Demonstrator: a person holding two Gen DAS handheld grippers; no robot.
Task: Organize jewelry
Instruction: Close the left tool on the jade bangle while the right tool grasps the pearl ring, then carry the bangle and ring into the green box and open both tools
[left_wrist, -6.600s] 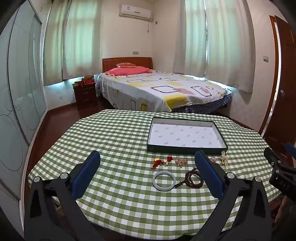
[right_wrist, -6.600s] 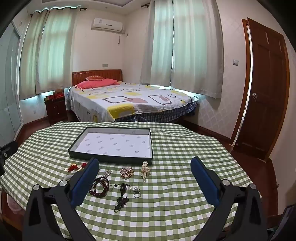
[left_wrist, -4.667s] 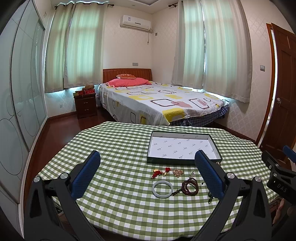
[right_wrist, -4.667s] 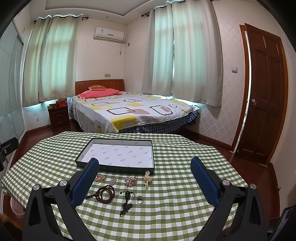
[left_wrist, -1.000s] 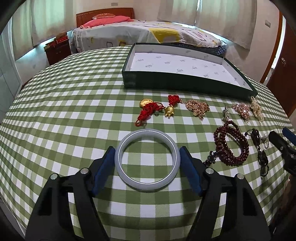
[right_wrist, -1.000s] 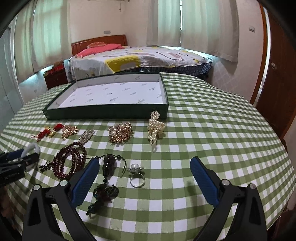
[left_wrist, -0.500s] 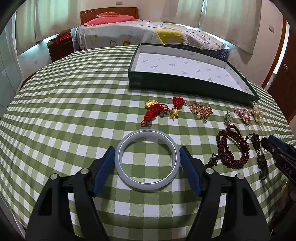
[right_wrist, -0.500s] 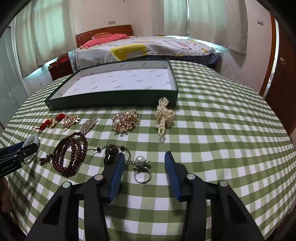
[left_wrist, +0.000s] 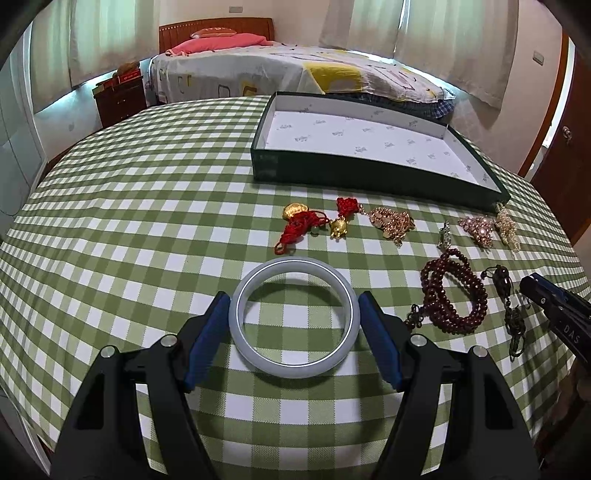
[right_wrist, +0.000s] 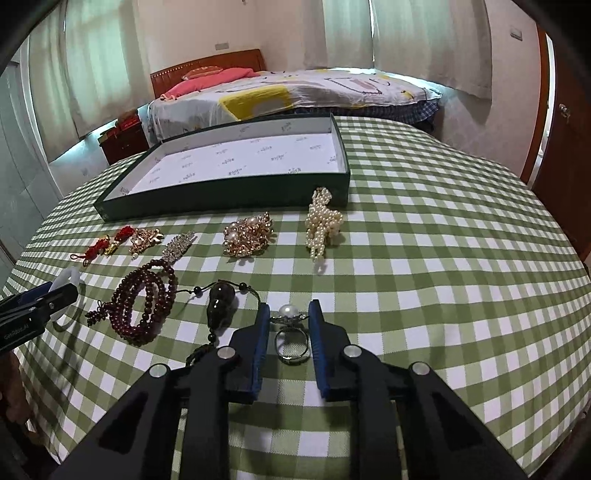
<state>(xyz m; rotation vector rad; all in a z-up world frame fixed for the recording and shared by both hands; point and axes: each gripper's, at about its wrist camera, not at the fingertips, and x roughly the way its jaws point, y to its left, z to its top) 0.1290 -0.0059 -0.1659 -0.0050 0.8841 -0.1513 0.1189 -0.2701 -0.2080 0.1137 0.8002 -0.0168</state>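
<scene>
A: Bedroom tabletop (right_wrist: 424, 236) in green check. What has changed?

B: The right tongs (right_wrist: 286, 314), wide a second ago, are closing around the pearl ring (right_wrist: 290, 332); pads not yet pressing.

A: And the left tongs (left_wrist: 293, 308)?

B: Unchanged, clamped on the jade bangle (left_wrist: 293, 317), which lies flat. The tray (left_wrist: 369, 177) holds nothing: both pickups are imminent.

Bright curtained daylight, sharp, fisheye-warped edges

Your right gripper (right_wrist: 287, 314) closing around the pearl ring (right_wrist: 291, 338) on the checked tablecloth (right_wrist: 424, 280), pads not yet touching, green tray (right_wrist: 236, 190) beyond.
</scene>
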